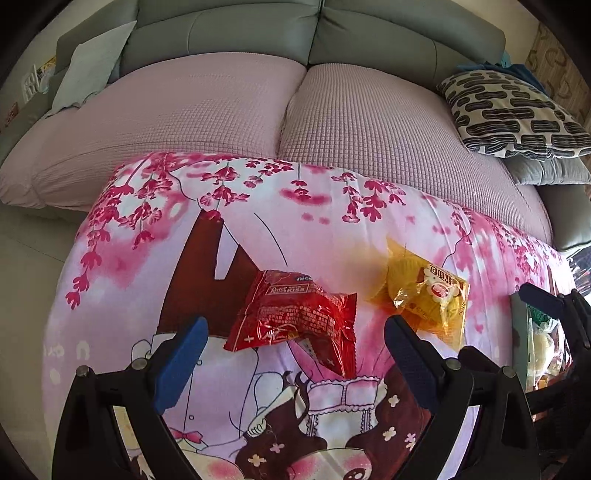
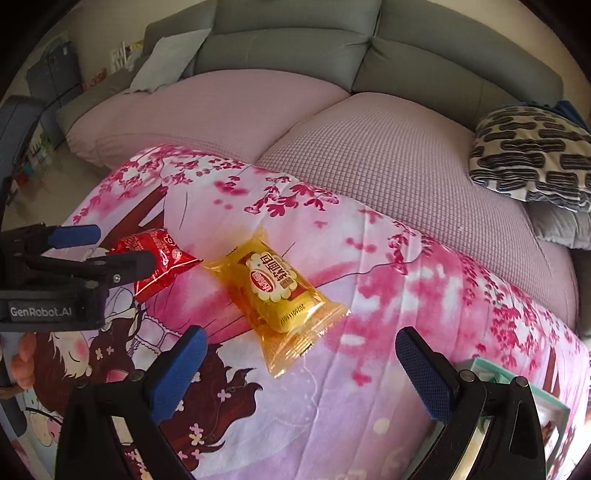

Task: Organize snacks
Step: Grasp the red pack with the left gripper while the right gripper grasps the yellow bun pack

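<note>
Grey sofa (image 1: 229, 33) with pink seat cushions (image 1: 177, 122).

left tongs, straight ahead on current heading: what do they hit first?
Most likely the red snack packet. It lies on the floral cloth just ahead of the open left tongs, roughly centred between the two blue pads. The yellow packet sits off to the right of that line. Depth is uncertain.
</note>
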{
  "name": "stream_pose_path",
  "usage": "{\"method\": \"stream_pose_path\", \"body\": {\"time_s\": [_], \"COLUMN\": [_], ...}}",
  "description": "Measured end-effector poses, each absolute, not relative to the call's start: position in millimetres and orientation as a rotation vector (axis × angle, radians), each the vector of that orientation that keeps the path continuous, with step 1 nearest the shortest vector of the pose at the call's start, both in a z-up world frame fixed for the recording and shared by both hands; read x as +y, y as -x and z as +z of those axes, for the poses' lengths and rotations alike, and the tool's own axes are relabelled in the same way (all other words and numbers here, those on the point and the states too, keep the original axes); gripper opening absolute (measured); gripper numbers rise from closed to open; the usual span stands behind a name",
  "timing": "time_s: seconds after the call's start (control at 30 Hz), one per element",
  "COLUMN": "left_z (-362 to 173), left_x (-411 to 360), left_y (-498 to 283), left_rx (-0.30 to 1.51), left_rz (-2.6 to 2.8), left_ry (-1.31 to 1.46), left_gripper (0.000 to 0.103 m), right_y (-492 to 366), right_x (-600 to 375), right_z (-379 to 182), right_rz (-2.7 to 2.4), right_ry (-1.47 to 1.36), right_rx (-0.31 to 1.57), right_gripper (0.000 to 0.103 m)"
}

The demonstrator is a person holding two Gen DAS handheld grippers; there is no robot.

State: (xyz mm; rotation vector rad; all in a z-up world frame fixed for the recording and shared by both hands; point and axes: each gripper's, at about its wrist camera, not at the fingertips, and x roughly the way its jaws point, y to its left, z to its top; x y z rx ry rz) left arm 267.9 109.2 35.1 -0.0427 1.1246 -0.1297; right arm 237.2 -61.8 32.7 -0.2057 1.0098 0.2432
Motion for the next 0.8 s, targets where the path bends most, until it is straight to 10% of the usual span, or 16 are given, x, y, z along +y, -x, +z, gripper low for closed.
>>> {"method": "stream_pose_path", "body": {"time_s": [0.4,0.8], "left_z": [2,-6], "left_x": [103,98], "left_y": [-296,-300], "left_rx": [1.233,1.226], "left_rz": [-0.168,-0.165], "left_ry": [0.020,0.025], "left_gripper": [0.084,0.069], "right_y": [-275,-275], "right_x": [-27,-24], "right_z": [2,-9], "right_rz": [0.294,0.308], "right_ry": [0.394,0.418], "right_rx": [1.062,1.075], "right_gripper": [0.102,0.070]}}
